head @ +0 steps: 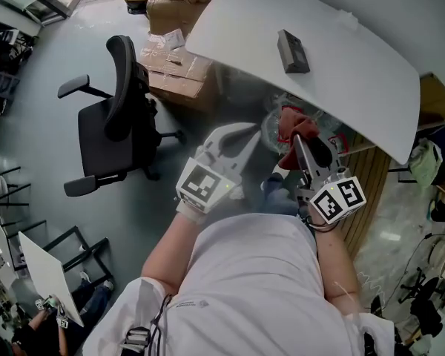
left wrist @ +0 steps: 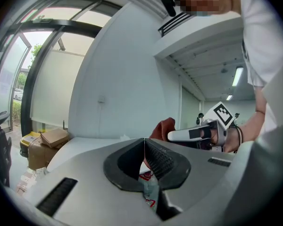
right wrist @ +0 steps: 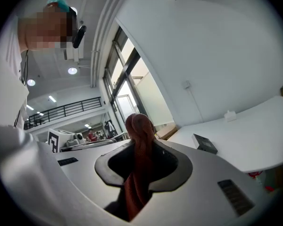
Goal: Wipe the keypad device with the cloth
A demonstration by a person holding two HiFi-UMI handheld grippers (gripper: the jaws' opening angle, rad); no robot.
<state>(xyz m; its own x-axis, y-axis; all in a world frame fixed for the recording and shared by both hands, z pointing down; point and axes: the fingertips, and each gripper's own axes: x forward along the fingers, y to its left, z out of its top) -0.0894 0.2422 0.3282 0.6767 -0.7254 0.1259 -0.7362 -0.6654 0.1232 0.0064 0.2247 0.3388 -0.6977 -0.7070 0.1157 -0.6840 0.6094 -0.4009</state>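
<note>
Far left of the left gripper (head: 252, 130) stands a black office chair (head: 115, 117) on the floor, with cardboard boxes (head: 174, 58) beyond it against the table's edge. The left gripper is held low in front of the person, below the table rim. In its own view its jaws are pressed together with nothing between them (left wrist: 144, 147). Just to its right is the right gripper (head: 297, 138), its marker cube (head: 340, 197) toward the person. The left gripper view shows it close alongside (left wrist: 193, 134). The right gripper's jaws are closed on a red cloth (head: 291, 121). In the right gripper view (right wrist: 140, 160) the cloth (right wrist: 139, 140) stands up in a bunched fold above the jaws and trails down behind them. The keypad device (head: 292, 51), a small dark block, lies flat on the white table (head: 356, 73), ahead of the right gripper and well apart from the cloth. In the right gripper view it sits to the right of the jaws (right wrist: 205, 143), nothing touching it. The cloth is off the table surface.
</note>
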